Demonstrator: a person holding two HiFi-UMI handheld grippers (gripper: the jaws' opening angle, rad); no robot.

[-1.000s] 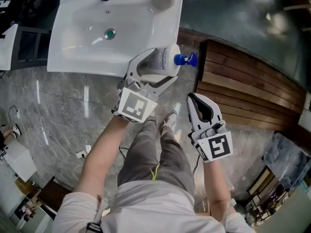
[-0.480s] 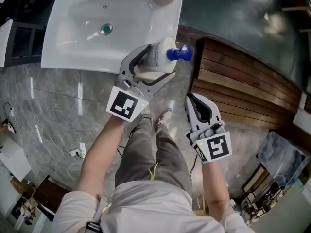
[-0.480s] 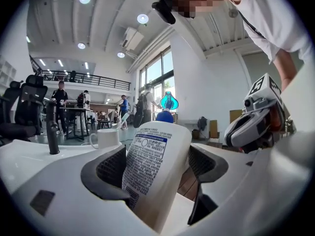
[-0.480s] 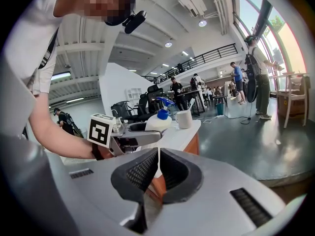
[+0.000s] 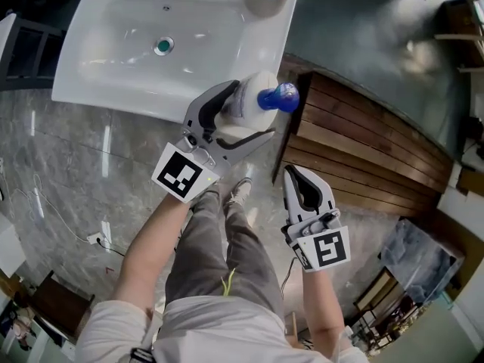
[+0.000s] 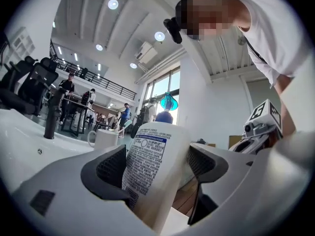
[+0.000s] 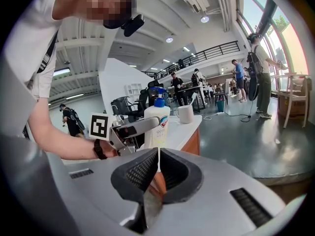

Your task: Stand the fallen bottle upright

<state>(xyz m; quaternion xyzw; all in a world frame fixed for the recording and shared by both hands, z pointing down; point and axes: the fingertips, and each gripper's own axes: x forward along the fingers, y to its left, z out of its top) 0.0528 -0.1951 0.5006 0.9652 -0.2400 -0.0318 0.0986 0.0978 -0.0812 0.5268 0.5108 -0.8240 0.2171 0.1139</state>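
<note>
Left gripper clamped on the bottle — raised from tilted to near upright, so only release remains — right gripper closed, empty.

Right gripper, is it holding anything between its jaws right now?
No, the right gripper has its jaws closed against each other, with nothing between them.

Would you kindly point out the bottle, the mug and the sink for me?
bottle (image 5: 249,94): head view, on its white body.
mug (image 5: 261,6): head view, on its outer wall.
sink (image 5: 113,51): head view, on the bare basin.
</note>
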